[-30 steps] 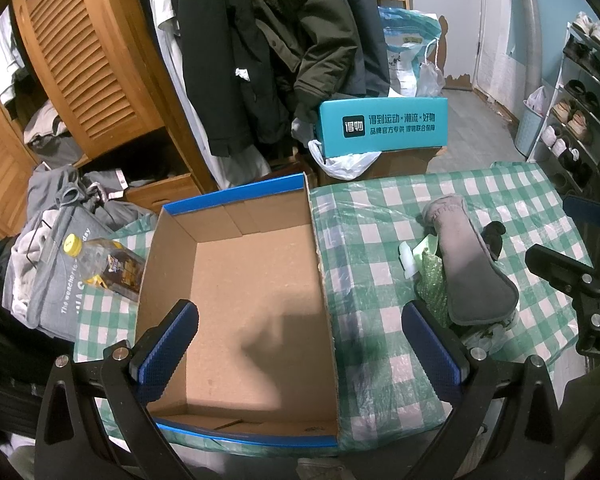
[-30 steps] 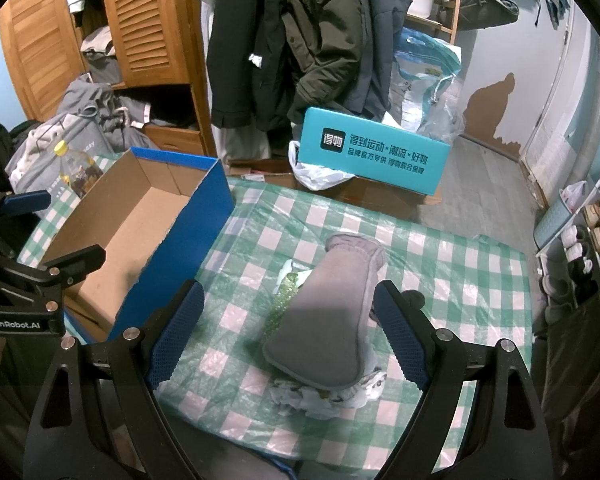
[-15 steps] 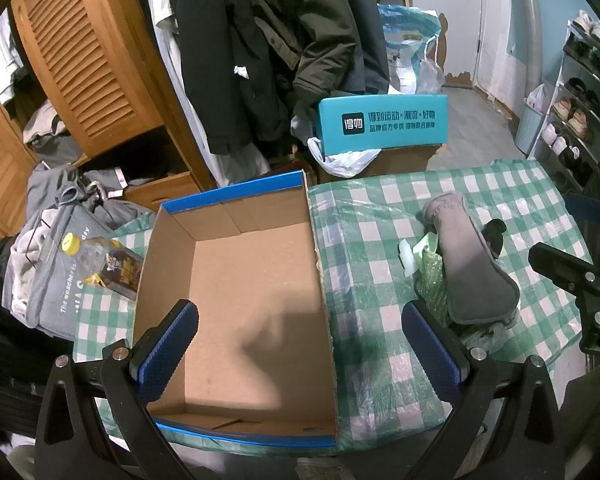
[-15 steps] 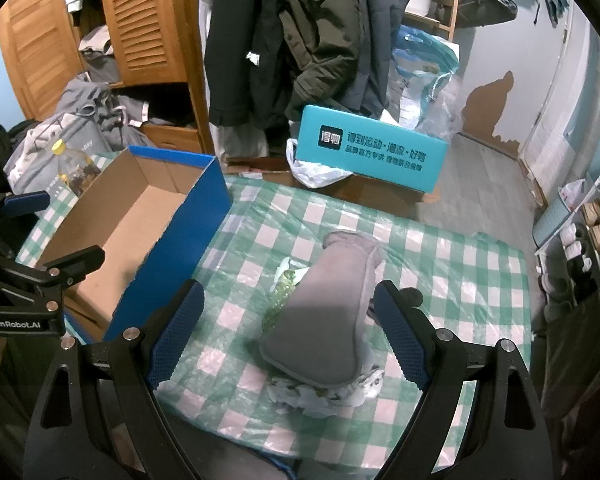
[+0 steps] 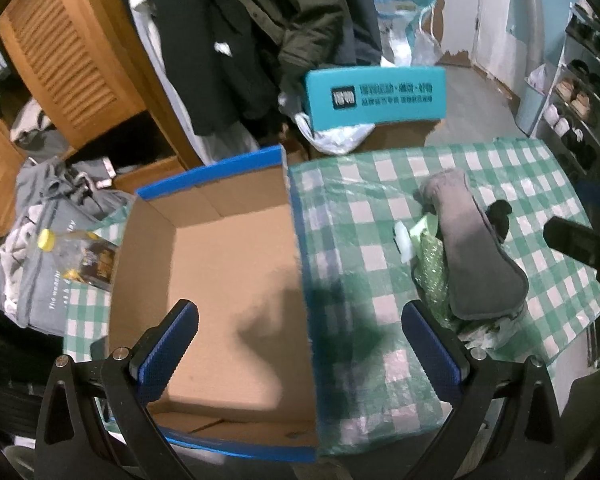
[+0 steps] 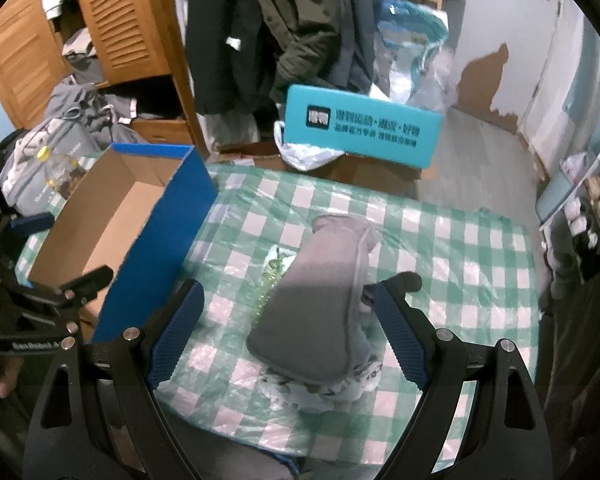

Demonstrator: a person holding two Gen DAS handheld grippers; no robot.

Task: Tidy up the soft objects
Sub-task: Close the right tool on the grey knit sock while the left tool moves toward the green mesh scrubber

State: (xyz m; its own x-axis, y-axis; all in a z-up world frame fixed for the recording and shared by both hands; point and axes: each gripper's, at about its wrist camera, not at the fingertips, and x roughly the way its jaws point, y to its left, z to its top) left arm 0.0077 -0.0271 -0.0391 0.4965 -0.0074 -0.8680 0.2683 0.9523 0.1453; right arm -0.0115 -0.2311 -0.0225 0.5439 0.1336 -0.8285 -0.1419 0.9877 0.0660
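Observation:
A long grey soft pad (image 6: 320, 300) lies on top of a small pile on the green checked tablecloth (image 6: 460, 264), over green bubble wrap (image 6: 269, 280) and a crumpled white patterned cloth (image 6: 320, 390). My right gripper (image 6: 288, 332) is open, its fingers on either side of the pad's near end, just above it. An empty blue cardboard box (image 5: 228, 280) stands left of the pile. My left gripper (image 5: 300, 352) is open and empty above the box's right wall. The pad (image 5: 472, 256) also shows in the left wrist view, with a small black object (image 5: 500, 216) beside it.
A teal box (image 6: 360, 132) stands beyond the table's far edge. A plastic bottle with a yellow cap (image 5: 76, 260) lies left of the cardboard box. Hanging coats (image 5: 260, 40), a wooden wardrobe (image 5: 68, 52), piled grey clothes (image 5: 52, 208) and a shoe rack (image 5: 580, 92) surround the table.
My right gripper has moved forward and down, so the grey pad now lies between its open fingers. My left gripper has drifted slightly right over the box.

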